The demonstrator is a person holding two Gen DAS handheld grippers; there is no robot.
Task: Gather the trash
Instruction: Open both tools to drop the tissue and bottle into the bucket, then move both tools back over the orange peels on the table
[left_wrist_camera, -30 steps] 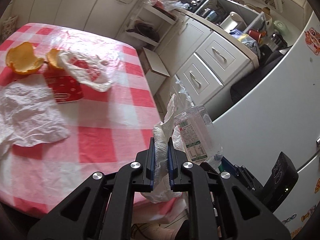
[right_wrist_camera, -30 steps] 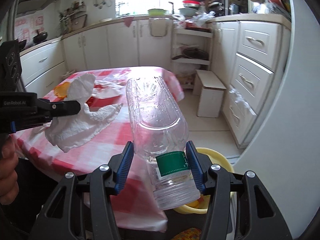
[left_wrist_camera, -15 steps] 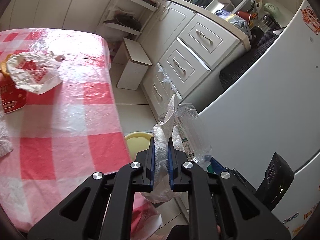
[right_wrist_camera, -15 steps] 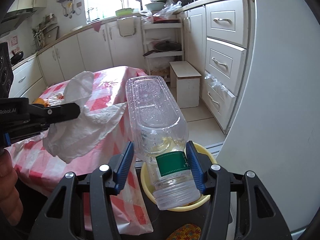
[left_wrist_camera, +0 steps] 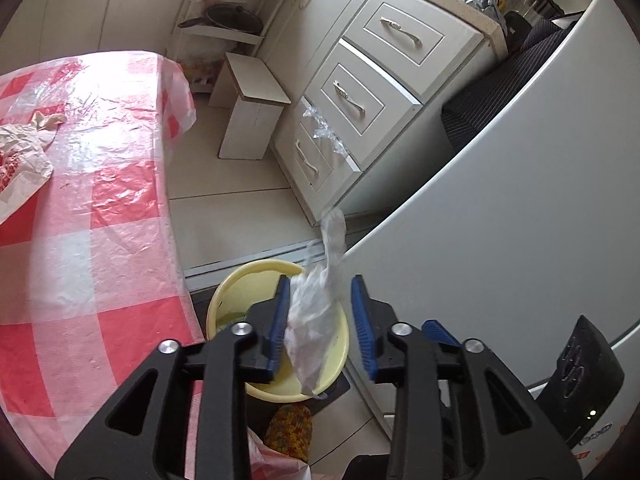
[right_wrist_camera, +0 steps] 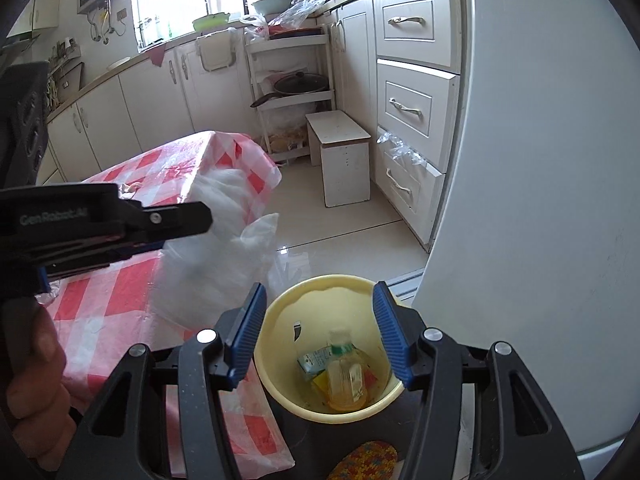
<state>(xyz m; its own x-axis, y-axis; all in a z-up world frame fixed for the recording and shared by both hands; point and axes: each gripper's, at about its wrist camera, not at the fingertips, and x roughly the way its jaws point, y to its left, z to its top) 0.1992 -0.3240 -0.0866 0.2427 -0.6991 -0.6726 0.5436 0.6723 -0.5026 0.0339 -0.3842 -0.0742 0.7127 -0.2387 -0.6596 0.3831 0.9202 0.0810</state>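
Above the yellow bin (left_wrist_camera: 236, 280), the left gripper (left_wrist_camera: 320, 312) has just been opening around crumpled tissue (left_wrist_camera: 316, 320).

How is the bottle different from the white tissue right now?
The bottle lies inside the yellow bin, while the tissue hangs above it. The bottle is clear, hard plastic; the tissue is white and crumpled. The right claw is empty; the tissue sits between the left claw's just-opened jaws. Both are trash.

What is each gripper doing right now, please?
Left gripper: just opened, tissue loose between its jaws.
Right gripper: open, empty, above the bin.
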